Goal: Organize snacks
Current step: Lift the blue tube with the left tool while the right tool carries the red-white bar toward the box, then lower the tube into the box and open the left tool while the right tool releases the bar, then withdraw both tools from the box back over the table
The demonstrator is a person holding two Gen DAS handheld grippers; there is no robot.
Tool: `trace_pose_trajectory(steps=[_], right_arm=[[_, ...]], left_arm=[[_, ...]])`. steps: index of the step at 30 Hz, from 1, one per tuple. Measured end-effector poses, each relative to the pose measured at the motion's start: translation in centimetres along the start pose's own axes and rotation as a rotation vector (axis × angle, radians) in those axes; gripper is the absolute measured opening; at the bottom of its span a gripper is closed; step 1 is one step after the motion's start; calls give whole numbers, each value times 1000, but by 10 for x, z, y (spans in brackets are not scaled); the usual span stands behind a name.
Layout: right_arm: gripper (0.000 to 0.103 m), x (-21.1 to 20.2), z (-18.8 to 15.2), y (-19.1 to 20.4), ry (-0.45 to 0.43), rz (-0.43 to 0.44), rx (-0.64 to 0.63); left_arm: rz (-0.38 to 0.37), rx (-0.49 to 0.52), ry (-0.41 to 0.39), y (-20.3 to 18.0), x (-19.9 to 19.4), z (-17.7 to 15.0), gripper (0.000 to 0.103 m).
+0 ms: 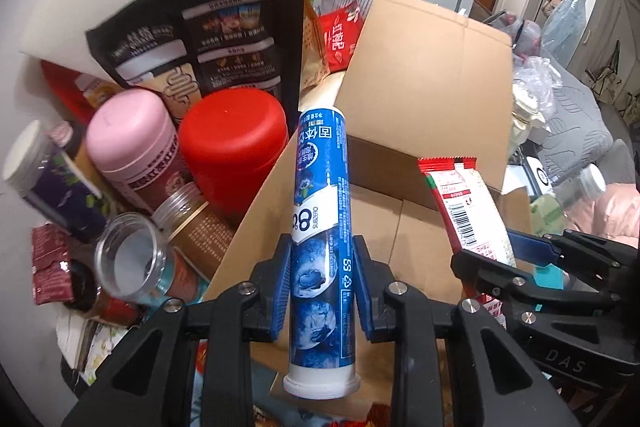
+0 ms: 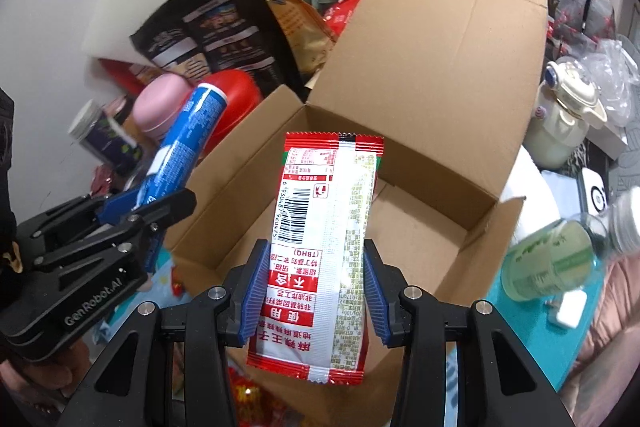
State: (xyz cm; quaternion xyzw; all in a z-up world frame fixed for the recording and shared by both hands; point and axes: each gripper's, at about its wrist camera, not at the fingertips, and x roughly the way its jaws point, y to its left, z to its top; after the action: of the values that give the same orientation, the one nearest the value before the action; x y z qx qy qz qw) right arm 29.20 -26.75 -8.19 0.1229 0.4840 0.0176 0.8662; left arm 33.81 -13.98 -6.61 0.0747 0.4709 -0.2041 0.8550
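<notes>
My left gripper (image 1: 322, 283) is shut on a blue tube (image 1: 322, 227) with a white cap, held lengthwise over the near edge of an open cardboard box (image 1: 424, 87). From the right wrist view that tube (image 2: 180, 155) and the left gripper (image 2: 136, 223) show at the left. My right gripper (image 2: 314, 287) is shut on a red and white snack packet (image 2: 320, 247), held above the box (image 2: 424, 75), whose inside looks bare. The packet (image 1: 464, 203) and right gripper (image 1: 508, 259) appear at the right of the left wrist view.
Left of the box stand a red jar (image 1: 236, 155), a pink-lidded can (image 1: 128, 143), an open glass jar (image 1: 128, 259) and a black snack bag (image 1: 200, 39). A cream teapot (image 2: 568, 111) and a green bottle (image 2: 548, 255) lie to the right.
</notes>
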Motion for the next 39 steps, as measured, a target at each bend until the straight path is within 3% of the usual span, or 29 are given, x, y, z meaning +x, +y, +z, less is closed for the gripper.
trace_pose_trajectory(steps=[11, 26, 31, 34, 39], right_arm=[[44, 38, 19, -17, 53, -81, 16], [47, 76, 9, -28, 153, -166, 26], [47, 76, 7, -30, 162, -174, 30], [56, 71, 8, -32, 157, -184, 27], [56, 54, 8, -28, 133, -185, 19]], left_arm=[[24, 66, 46, -1, 51, 13, 28], [67, 102, 171, -6, 98, 7, 28], [101, 80, 198, -5, 101, 5, 29], [117, 74, 188, -5, 95, 5, 29], [124, 63, 160, -6, 74, 6, 29]])
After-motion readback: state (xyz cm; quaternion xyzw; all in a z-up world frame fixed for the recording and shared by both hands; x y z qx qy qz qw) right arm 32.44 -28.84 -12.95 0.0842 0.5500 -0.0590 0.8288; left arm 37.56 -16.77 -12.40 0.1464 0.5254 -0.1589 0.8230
